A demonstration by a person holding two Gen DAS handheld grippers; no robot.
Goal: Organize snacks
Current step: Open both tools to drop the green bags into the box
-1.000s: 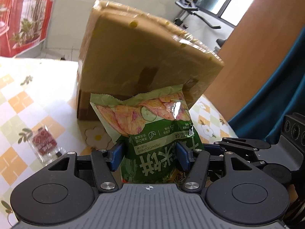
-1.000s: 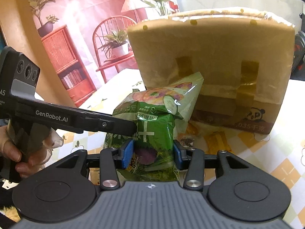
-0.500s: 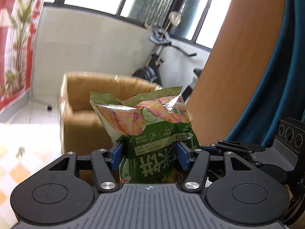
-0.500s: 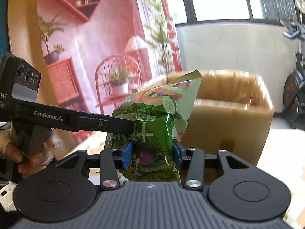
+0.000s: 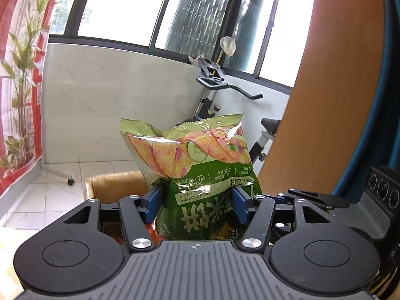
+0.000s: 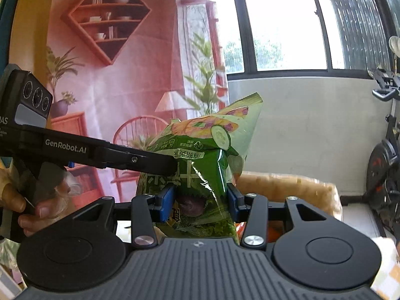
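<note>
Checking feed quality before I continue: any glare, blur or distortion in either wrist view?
Left wrist: windows blown out white, glare streaks on the bag, fisheye bends the wooden panel. Right wrist: bright windows, the box is smeared, the bag sharp.

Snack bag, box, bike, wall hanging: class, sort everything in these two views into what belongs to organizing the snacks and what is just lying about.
Belongs to the job:
- green snack bag, gripped by both tongs
- left tongs
- right tongs
- open cardboard box, beyond and below the bag

Just lying about:
- exercise bike
- printed wall hanging
- windows
</note>
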